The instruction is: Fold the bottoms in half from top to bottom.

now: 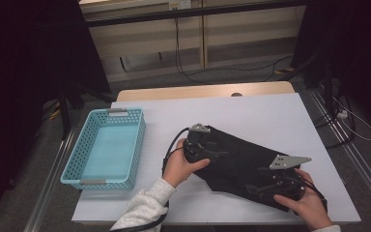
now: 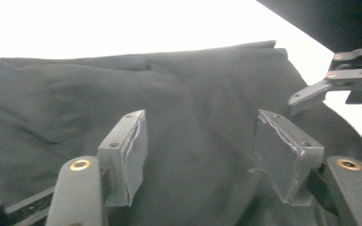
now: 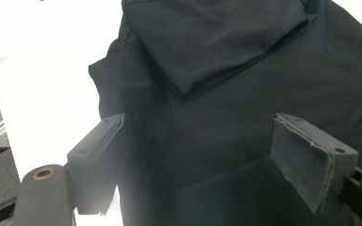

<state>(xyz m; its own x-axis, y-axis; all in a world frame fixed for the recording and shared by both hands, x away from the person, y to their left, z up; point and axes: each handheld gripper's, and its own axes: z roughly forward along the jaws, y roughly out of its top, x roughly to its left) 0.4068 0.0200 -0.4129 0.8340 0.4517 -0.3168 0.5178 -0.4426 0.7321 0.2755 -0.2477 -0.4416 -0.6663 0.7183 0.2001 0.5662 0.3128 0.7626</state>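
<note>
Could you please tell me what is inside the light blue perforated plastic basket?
The light blue perforated plastic basket shows a bare floor, with nothing in it; its near wall hides a thin strip of floor.

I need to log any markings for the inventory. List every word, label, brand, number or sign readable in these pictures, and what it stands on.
None can be read.
Black folded fabric garment: no print or tag visible.
Light blue perforated plastic basket: no label.
White table cover: bare.
Small pale plate on the far wall: too small and blurred to read.
</note>
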